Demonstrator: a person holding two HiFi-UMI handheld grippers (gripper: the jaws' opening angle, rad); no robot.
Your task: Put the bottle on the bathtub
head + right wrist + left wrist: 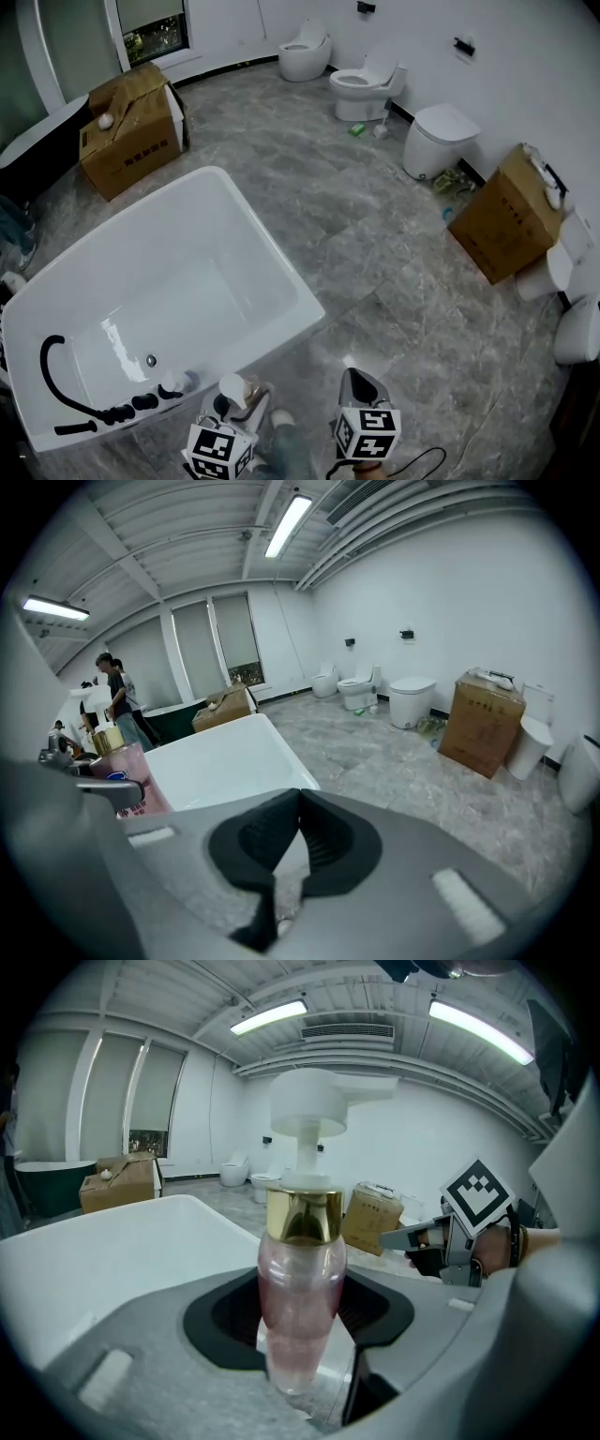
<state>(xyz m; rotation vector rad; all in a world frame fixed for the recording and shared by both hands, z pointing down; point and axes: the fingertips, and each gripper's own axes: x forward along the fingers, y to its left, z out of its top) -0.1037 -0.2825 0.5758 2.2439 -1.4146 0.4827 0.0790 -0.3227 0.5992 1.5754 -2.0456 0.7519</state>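
A pink bottle (300, 1307) with a gold collar and a white pump head stands upright between my left gripper's (302, 1335) jaws, which are shut on its body. In the head view the bottle (233, 387) and left gripper (239, 401) hover at the bottom, just off the near corner of the white bathtub (272, 244). My right gripper (359, 382) is beside it to the right over the floor. Its pads meet with nothing between them (296, 822). The right gripper view shows the bottle (127, 785) at the left edge and the bathtub (225, 752) ahead.
A black faucet set (122, 412) and hose (56, 375) sit on the tub's near rim. Cardboard boxes (131, 127) (506, 225) stand at the back left and right. Toilets (305, 49) (367, 82) (438, 139) line the far wall. People (117, 700) stand far left.
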